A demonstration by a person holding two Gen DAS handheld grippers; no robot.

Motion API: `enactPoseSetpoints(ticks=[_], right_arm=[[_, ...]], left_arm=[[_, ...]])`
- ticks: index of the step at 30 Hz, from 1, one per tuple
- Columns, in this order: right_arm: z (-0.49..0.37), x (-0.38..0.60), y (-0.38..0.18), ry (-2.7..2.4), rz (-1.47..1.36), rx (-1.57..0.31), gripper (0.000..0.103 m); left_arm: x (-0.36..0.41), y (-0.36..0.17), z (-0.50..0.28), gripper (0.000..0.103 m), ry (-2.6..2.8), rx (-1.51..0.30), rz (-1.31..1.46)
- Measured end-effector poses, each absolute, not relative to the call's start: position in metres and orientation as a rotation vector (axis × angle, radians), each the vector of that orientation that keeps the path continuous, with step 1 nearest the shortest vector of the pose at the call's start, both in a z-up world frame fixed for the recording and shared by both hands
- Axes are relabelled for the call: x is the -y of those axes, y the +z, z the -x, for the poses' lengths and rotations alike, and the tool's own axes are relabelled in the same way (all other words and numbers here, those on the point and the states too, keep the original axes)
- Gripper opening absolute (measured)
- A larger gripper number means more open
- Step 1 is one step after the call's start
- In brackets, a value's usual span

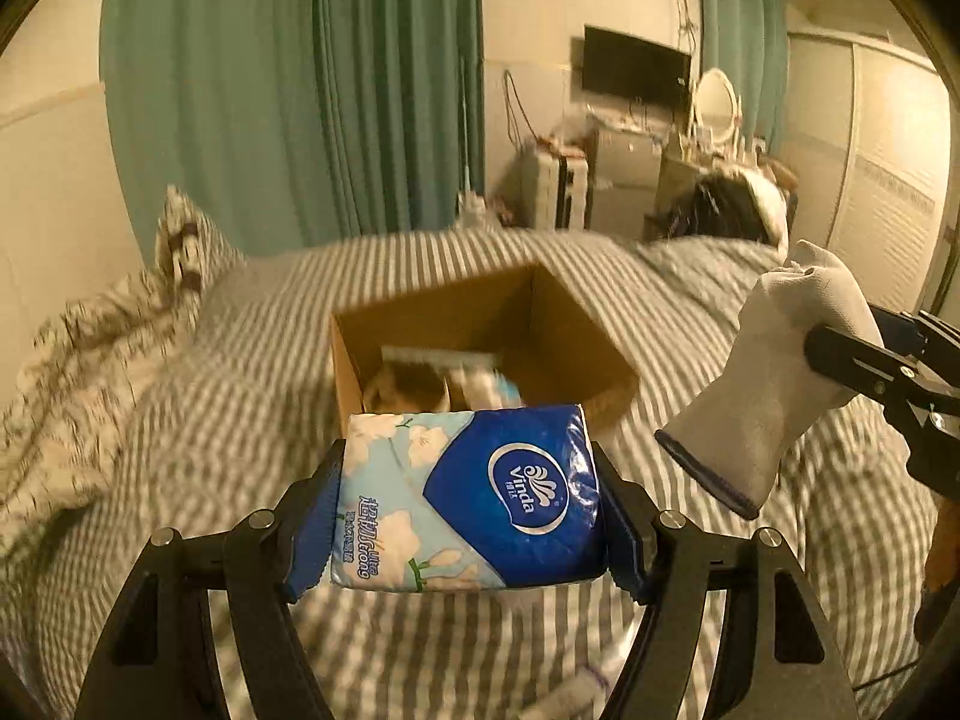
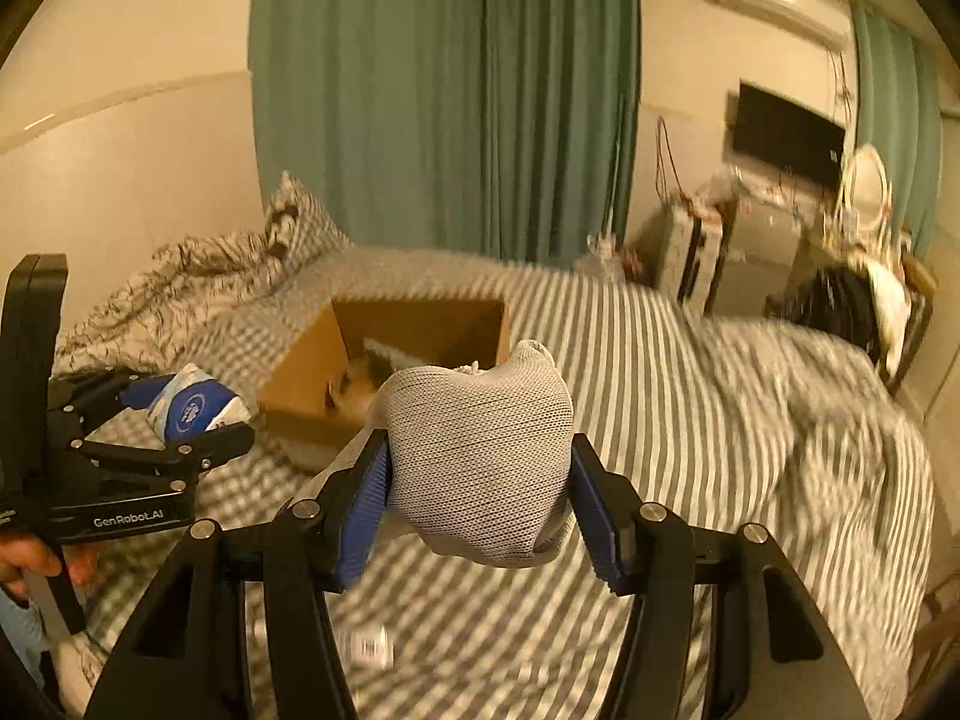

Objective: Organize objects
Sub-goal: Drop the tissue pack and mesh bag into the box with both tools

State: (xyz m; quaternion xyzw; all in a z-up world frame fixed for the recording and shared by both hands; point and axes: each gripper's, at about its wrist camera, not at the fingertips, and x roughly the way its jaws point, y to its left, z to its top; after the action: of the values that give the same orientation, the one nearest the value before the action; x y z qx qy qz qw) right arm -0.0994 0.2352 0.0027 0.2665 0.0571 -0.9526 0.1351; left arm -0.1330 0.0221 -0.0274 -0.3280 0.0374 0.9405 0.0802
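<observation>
My left gripper [image 1: 471, 501] is shut on a blue and floral Vinda tissue pack [image 1: 474, 498] and holds it above the bed, just in front of an open cardboard box [image 1: 576, 336]. The box holds several items. My right gripper [image 2: 477, 498] is shut on a white knit glove [image 2: 480, 456] and holds it above the bed, right of the box [image 2: 306, 372]. The glove also shows in the left wrist view [image 1: 774, 372], and the tissue pack in the right wrist view [image 2: 192, 405].
A striped grey and white duvet [image 1: 180, 420] covers the bed. A crumpled patterned blanket [image 1: 78, 372] and a pillow lie at the left. Green curtains [image 1: 300, 90], a wall TV [image 1: 636, 69] and cluttered furniture stand beyond. A small item [image 2: 369, 645] lies on the bed below.
</observation>
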Motion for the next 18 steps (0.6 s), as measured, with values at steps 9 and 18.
enactPoseSetpoints(ticks=[9, 18], right_arm=[[0.164, -0.202, 0.042, -2.775, -0.628, -0.223, 0.057], [0.254, -0.173, 0.021, -2.792, -0.706, -0.26, 0.057]], left_arm=[[-0.015, 0.003, 0.204, 0.075, 2.873, -0.017, 0.922], [-0.012, -0.028, 0.267, 0.075, 2.867, -0.089, 0.984]])
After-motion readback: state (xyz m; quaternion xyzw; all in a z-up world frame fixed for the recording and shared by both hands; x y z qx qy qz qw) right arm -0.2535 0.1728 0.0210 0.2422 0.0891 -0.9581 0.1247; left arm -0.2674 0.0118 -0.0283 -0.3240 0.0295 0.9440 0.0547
